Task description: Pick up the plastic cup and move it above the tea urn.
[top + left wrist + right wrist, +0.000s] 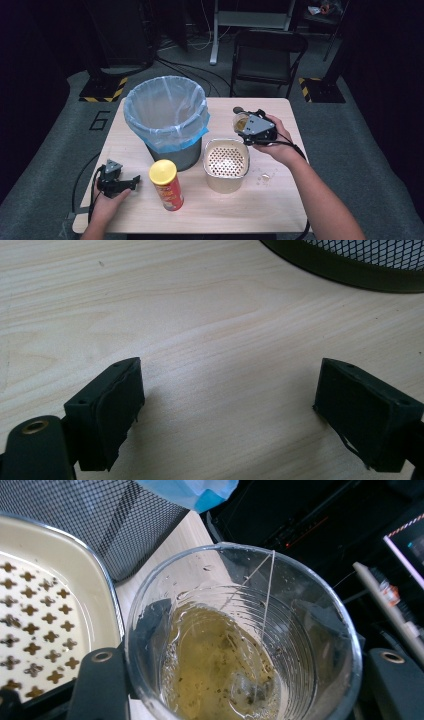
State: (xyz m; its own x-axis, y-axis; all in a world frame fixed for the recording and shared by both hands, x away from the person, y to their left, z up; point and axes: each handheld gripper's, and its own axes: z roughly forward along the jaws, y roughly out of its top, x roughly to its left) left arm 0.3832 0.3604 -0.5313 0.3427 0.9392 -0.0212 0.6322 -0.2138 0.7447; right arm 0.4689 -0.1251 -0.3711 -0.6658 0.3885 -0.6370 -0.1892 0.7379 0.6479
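Right gripper: the right gripper (254, 128), right of centre in the high view, is closed around a clear plastic cup (243, 635), a jaw pressing on each side of its wall.
Cup contents: yellowish tea with a tea bag (245, 687) sunk at the bottom and its string running up to the rim.
Left gripper: the left gripper (131, 182), lower left of the high view, is spread wide and holds nothing; its own view shows bare wood between the jaws.
Likely step: probably pouring the tea through the perforated strainer tray (226, 161) just below the cup in the high view.
Doing it well: tilt slowly over the middle of the holes, keep the squeeze light so the thin wall does not buckle, and watch that the tea bag does not slide out in a rush.
Other things: a mesh bin with a blue liner (166, 112) at upper centre-left; a red chips can with a yellow lid (166, 184) standing upright beside the left gripper.
Surface: pale wood surface (280, 200), a few small crumbs or drops right of the tray.
Room: dark, grey floor, a folding chair (266, 55) behind the surface, hazard-striped markings to either side.
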